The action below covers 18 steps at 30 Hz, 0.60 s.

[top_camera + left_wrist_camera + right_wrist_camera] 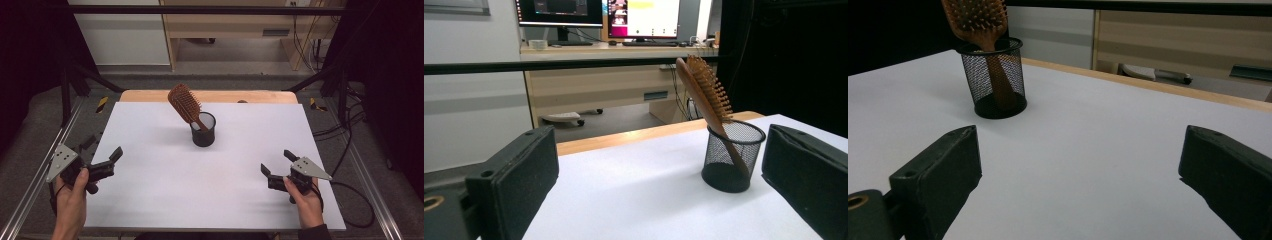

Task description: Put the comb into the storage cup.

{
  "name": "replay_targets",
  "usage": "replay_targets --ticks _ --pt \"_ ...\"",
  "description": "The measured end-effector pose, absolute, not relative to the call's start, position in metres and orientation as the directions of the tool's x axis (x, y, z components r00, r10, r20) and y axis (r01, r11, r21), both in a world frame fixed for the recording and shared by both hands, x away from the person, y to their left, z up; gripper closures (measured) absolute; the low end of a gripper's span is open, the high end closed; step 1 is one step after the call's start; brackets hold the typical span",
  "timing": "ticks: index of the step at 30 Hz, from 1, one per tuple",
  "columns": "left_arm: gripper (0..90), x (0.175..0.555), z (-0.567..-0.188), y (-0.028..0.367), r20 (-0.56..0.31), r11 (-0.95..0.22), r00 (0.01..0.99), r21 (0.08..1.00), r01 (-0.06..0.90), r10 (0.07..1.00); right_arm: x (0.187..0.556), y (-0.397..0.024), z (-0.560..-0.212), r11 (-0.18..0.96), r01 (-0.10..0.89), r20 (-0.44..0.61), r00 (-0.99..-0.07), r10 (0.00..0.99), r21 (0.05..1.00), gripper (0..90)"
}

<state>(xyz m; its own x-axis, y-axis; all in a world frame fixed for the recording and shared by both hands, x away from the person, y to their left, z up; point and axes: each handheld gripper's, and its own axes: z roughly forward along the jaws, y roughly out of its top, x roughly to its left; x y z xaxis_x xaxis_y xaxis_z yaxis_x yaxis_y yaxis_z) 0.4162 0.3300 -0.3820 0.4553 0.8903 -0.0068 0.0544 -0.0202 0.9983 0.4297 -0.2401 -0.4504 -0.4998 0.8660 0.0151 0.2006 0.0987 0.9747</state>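
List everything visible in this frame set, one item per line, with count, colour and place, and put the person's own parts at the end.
hairbrush: 1, reddish-brown wood, handle down in the cup, head leaning out toward the far left
mesh cup: 1, black, upright a little beyond the middle of the table
table: 1, white top with a wooden far edge
desk with monitors: 1, pale wood, beyond the table in the left gripper view
left tool: 1, black with a grey plate, near left edge of the table, jaws apart, holding nothing
right tool: 1, black with a grey plate, near right, jaws apart, holding nothing
hands: 2, one gripping each tool, coming in from the near edge
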Motion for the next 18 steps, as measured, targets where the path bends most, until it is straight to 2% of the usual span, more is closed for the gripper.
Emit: replay_targets --ticks 18 --pt "2.2 0.408 -0.41 0.327 -0.029 -0.011 0.473 0.997 0.081 0.881 0.424 -0.258 -0.451 0.075 0.182 0.024 -0.487 0.873 0.98 4.0"
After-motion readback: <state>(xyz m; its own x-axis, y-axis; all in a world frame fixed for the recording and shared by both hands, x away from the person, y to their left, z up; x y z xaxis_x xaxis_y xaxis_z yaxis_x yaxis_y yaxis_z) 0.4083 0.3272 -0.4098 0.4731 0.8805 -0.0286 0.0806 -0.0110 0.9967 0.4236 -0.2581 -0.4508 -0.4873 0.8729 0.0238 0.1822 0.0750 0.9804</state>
